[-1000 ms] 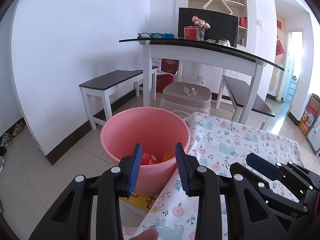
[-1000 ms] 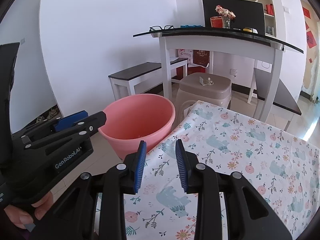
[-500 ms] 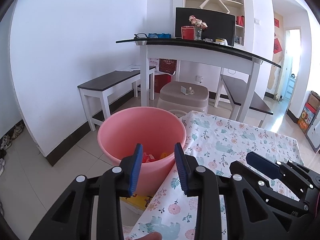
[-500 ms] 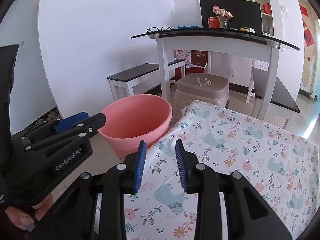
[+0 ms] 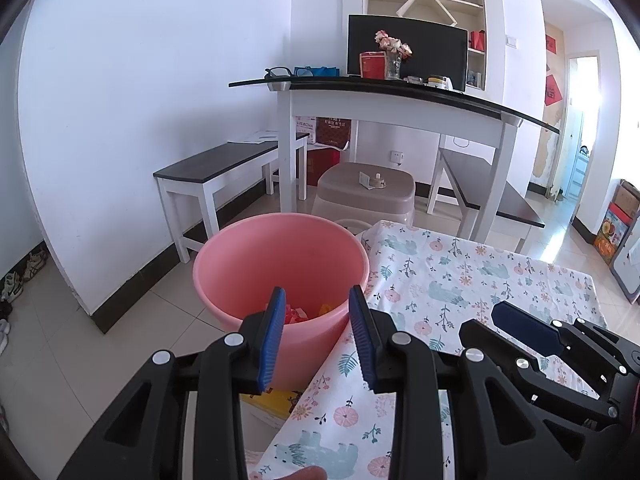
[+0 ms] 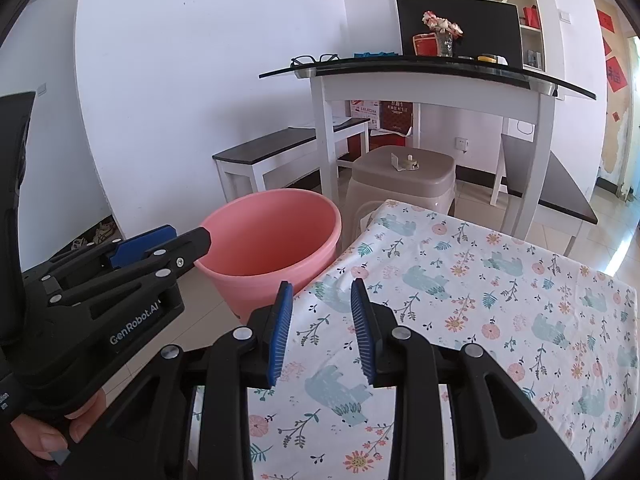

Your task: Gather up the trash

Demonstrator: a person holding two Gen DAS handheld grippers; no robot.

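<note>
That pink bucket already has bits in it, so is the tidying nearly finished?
Mostly, it seems. The pink bucket holds red and yellow scraps, so some trash is in. Nothing is in hand: the left gripper and right gripper are both open and empty. The flowered tablecloth shows no litter in these views.

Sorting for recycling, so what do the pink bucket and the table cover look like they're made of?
Bucket: likely moulded plastic, smooth with a soft sheen and a rolled rim. Cover: looks like printed cloth, matte, with creases draping over the edge.
</note>
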